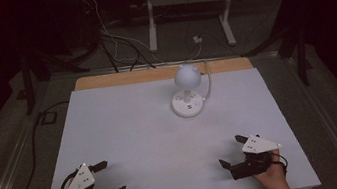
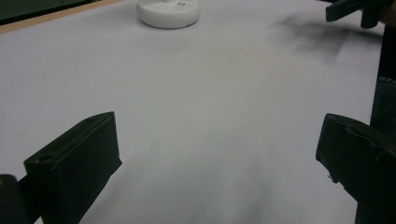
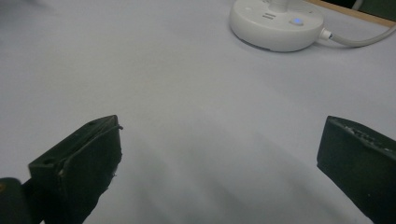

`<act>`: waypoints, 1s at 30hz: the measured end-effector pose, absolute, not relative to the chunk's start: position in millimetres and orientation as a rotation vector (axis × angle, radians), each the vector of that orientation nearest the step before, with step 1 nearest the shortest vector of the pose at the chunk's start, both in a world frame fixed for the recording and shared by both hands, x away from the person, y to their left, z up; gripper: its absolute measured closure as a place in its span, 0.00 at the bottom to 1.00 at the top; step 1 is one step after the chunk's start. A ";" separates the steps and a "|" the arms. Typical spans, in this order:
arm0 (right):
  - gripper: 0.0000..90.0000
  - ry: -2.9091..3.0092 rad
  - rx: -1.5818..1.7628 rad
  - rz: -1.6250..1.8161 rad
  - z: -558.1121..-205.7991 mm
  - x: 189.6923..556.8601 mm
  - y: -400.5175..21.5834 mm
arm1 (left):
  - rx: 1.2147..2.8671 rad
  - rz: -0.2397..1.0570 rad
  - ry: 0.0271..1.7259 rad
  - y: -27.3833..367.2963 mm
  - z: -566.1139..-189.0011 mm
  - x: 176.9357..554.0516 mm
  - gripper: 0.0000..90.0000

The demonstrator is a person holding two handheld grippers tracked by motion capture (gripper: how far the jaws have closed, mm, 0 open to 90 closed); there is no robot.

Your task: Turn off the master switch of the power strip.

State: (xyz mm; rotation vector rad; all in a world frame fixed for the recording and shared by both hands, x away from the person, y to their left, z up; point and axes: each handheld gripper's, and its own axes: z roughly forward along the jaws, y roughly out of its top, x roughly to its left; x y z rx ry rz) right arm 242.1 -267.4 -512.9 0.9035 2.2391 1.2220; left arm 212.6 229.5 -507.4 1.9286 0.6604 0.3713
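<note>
**Both claws wide at the near edge, lamp waiting far across the table**

Down at the near edge, the left gripper (image 1: 102, 180) sits on the left with its jaws spread wide and empty. Over on the right, the right gripper (image 1: 233, 150) matches it, jaws gaping, nothing between them. Looks like the very start: no reach begun yet. Ahead lies the bare white table (image 1: 126, 131), nothing blocking the path. Farther on, right of centre toward the far edge, stands the white desk lamp (image 1: 187, 91), round base down, globe head up, its cord (image 1: 206, 76) trailing off the far side. Next move, I'd say, calls for a long forward reach to that base, minding the cord.
</note>
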 end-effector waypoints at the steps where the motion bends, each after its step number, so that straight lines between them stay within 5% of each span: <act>1: 0.00 2.234 0.894 1.220 -511.5 241.1 -267.1 | 1.924 0.372 0.661 229.9 -507.5 212.7 0.00; 30: 0.00 2.273 0.912 1.242 -507.9 234.6 -259.0 | 1.944 0.377 0.632 227.4 -508.2 211.5 0.00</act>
